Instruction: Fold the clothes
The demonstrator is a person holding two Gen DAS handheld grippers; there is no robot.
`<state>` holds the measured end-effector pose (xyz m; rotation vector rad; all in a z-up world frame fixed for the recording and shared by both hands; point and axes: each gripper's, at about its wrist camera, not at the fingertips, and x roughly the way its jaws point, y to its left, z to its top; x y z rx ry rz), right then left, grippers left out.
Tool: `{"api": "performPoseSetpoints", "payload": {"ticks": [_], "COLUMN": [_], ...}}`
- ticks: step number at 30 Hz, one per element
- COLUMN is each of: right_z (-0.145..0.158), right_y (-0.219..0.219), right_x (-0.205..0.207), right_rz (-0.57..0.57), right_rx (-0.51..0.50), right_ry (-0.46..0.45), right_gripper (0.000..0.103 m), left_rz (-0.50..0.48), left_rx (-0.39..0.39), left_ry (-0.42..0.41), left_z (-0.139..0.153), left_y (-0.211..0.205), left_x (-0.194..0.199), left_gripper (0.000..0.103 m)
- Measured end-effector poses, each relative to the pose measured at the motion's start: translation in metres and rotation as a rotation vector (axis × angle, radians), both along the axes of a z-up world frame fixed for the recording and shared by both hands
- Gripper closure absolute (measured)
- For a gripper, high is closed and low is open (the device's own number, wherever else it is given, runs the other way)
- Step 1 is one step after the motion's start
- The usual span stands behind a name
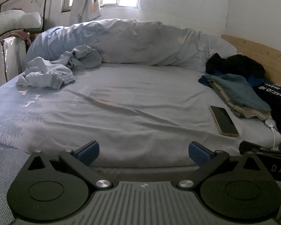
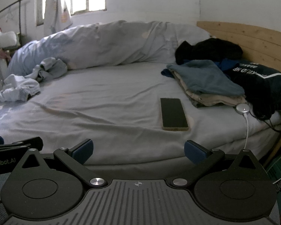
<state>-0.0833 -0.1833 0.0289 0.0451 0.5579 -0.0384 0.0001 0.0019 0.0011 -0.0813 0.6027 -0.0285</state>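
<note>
Clothes [image 1: 46,73] lie crumpled far-left on the bed [image 1: 131,112], folded stack [image 1: 240,95] right; both claws [image 1: 143,152] [image 2: 138,151] gape empty, so pinch hems squarely.

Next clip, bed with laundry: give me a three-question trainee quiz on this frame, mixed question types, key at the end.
1. True or false: the left gripper and right gripper are both open and hold nothing.
2. Multiple choice: the phone lies (A) on the folded stack, (B) flat on the bedsheet beside the folded stack, (C) under the duvet.
3. Fill in: the crumpled light-blue clothes lie on the ____ side of the bed in both views, opposite the folded stack.

Key: 1 true. 2 B. 3 left.
</note>
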Motion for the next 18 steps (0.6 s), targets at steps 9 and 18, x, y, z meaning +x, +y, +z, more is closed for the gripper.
{"api": "performPoseSetpoints", "payload": {"ticks": [9,18], "right_z": [-0.005,-0.02], "right_y": [0.001,0.005], "right_x": [0.034,0.135], "right_rz": [0.004,0.014], "right_rx": [0.004,0.011], "right_ry": [0.004,0.022], "right_gripper": [0.0,0.0], "left_rz": [0.023,0.032], "left_rx": [0.01,0.052], "left_ry": [-0.013,-0.042], "left_z": [0.0,-0.007], "left_y": [0.002,0.008], "left_x": [0.001,0.045], "left_gripper": [0.0,0.0]}}
